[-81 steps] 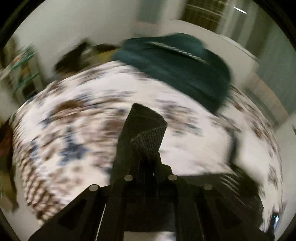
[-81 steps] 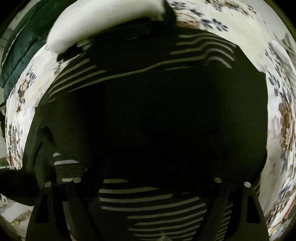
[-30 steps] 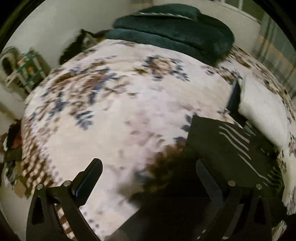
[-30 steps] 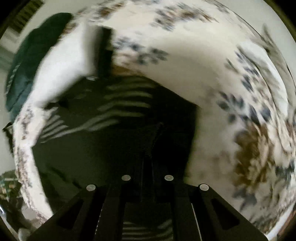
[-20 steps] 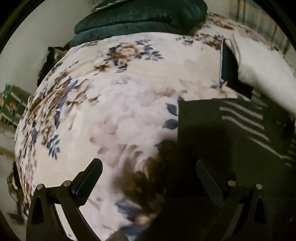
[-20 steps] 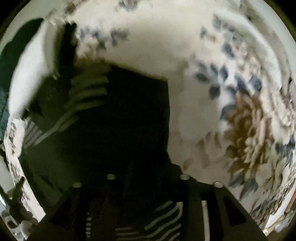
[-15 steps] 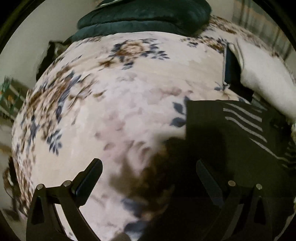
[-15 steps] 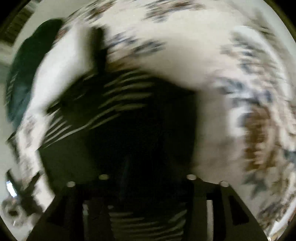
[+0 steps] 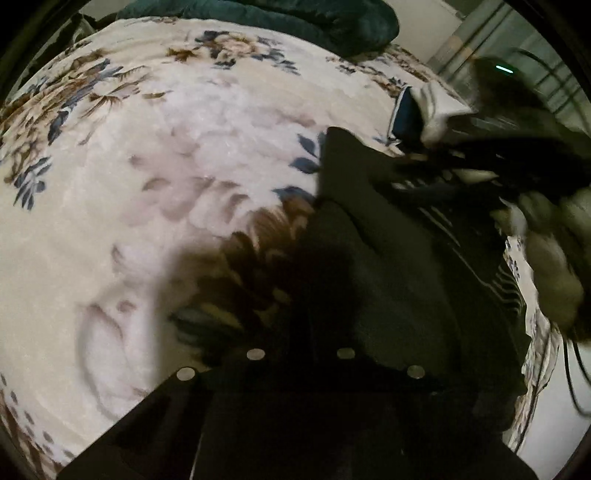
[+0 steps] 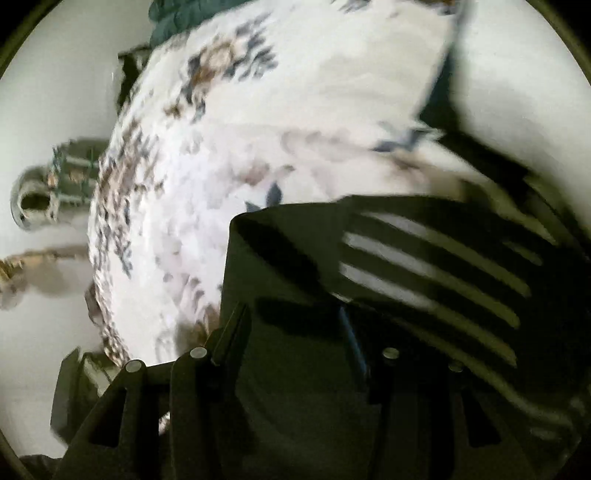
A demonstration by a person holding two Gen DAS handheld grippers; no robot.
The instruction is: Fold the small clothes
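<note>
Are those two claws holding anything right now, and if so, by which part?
The left claw is shut at the near edge of the dark striped garment, apparently pinching it. The right claw is open over it, holding nothing.

Home bedroom. Bed covered by a cream plush floral blanket (image 9: 155, 155) with brown and blue flower print, filling most of both views. Dark green quilt (image 9: 314, 18) bunched at the far end of the bed. White pillow (image 10: 509, 110) lying on the blanket beside a dark striped garment (image 10: 424, 266). Plain pale walls behind the bed (image 10: 55, 92). Striped curtain or panelling at far right in left wrist view (image 9: 476, 40). Blurred clutter, maybe a rack, on the floor beside the bed (image 10: 62, 184). Dim indoor lighting.
</note>
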